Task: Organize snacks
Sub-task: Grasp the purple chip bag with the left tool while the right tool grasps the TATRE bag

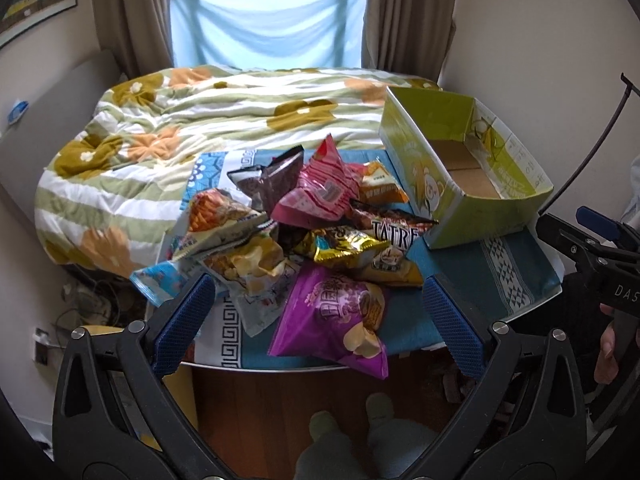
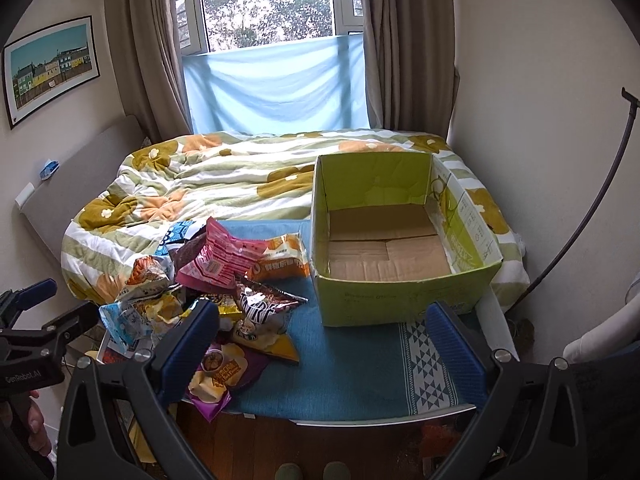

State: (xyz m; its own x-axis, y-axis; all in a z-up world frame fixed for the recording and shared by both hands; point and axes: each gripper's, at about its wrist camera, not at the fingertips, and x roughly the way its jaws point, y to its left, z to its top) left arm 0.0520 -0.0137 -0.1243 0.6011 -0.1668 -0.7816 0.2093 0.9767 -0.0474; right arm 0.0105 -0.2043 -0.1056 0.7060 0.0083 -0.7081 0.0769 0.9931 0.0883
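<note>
A pile of snack bags [image 1: 304, 232] lies on a small table with a blue cloth [image 1: 472, 280]. A purple chip bag [image 1: 336, 316] is nearest, with a gold bag [image 1: 344, 246], a pink bag [image 1: 320, 188] and a dark brown bag [image 1: 272, 180] behind. An empty green cardboard box [image 2: 400, 240] stands to the right of the pile [image 2: 224, 292]; it also shows in the left wrist view [image 1: 460, 160]. My left gripper [image 1: 316, 312] is open and empty, just above the purple bag. My right gripper [image 2: 320, 340] is open and empty over the blue cloth [image 2: 352, 360] in front of the box.
A bed with a flowered quilt [image 1: 200, 120] lies behind the table under a window with brown curtains [image 2: 384, 40]. Wooden floor [image 1: 280, 408] and the person's feet show below the table's front edge. A black cable [image 2: 592, 208] hangs by the right wall.
</note>
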